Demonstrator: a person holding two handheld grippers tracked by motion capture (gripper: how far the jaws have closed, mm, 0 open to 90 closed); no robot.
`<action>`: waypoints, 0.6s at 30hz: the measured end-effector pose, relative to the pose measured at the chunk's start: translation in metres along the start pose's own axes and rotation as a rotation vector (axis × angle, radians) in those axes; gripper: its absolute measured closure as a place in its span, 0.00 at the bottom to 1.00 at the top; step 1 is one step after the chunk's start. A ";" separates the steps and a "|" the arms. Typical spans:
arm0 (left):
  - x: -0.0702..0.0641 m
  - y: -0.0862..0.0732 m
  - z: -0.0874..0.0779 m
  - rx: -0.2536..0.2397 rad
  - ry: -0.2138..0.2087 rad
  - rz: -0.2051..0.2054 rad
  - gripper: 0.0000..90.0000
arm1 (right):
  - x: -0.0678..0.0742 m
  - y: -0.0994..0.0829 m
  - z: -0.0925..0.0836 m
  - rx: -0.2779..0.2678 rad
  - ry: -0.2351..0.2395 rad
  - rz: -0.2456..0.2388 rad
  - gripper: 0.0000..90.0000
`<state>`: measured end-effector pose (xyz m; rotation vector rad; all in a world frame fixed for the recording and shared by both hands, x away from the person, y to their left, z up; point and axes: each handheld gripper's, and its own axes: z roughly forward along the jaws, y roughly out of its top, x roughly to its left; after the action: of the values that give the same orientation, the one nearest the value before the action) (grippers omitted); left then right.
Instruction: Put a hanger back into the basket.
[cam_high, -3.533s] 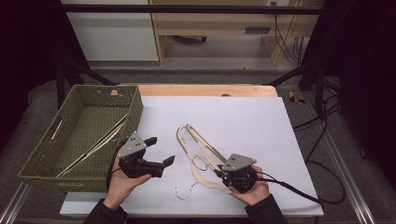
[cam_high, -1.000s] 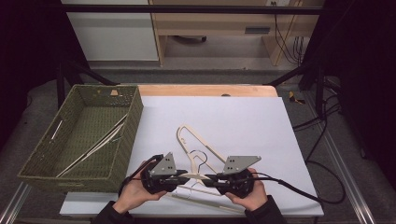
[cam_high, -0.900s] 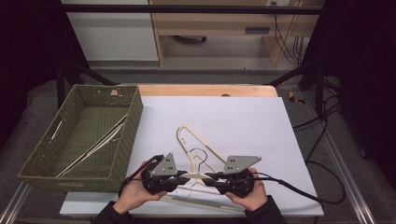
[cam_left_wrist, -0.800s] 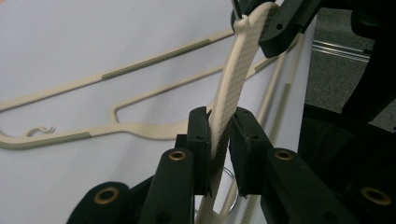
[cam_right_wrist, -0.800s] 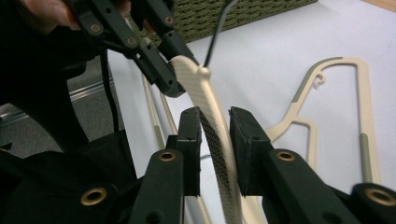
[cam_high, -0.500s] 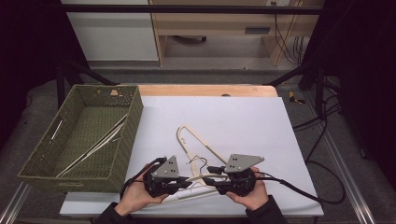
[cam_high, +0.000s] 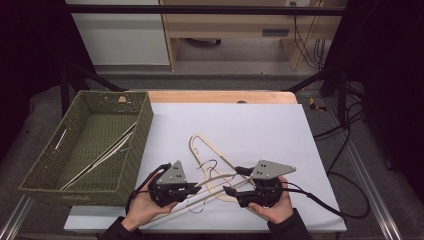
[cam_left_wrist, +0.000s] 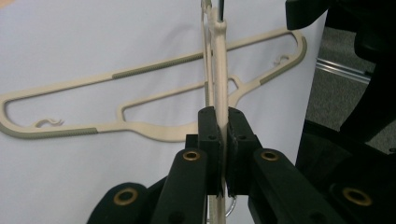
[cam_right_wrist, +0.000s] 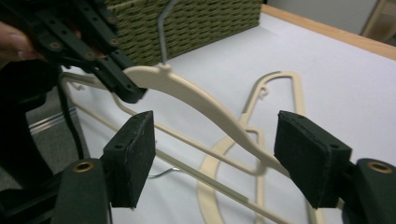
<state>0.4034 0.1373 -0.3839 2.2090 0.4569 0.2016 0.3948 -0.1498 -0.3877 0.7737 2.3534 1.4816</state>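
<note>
A cream hanger (cam_high: 215, 178) with a wire hook is lifted off the white table (cam_high: 250, 125). My left gripper (cam_high: 197, 189) is shut on one of its arms; in the left gripper view the pads (cam_left_wrist: 211, 126) pinch the thin arm (cam_left_wrist: 219, 70). My right gripper (cam_high: 231, 181) stands open and its jaws have just been opening. The hanger's arm (cam_right_wrist: 196, 95) runs between the wide-apart pads (cam_right_wrist: 133, 154) without being pressed. A second cream hanger (cam_high: 205, 142) lies flat on the table behind it.
A green woven basket (cam_high: 137, 145) stands at the left of the table with several hangers (cam_high: 100, 156) lying in it. The table's front edge is close under both hands. A black cable (cam_high: 330, 205) trails right from the right gripper.
The left gripper came over from beside the basket and closed on the hanger's arm. The right gripper's jaws, shut on the hanger a second ago, have spread open.
</note>
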 end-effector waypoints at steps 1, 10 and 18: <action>0.000 0.000 -0.002 -0.010 0.002 -0.008 0.96 | -0.003 0.000 -0.003 -0.007 -0.012 0.012 0.32; 0.004 0.002 -0.020 -0.070 0.070 -0.034 0.96 | -0.023 -0.005 -0.021 -0.039 -0.129 0.072 0.16; 0.007 0.003 -0.033 -0.107 0.117 -0.063 0.96 | -0.039 -0.013 -0.034 -0.062 -0.186 0.125 0.12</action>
<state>0.4011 0.1624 -0.3604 2.0828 0.5666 0.3151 0.4073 -0.2016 -0.3865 1.0126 2.1469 1.4541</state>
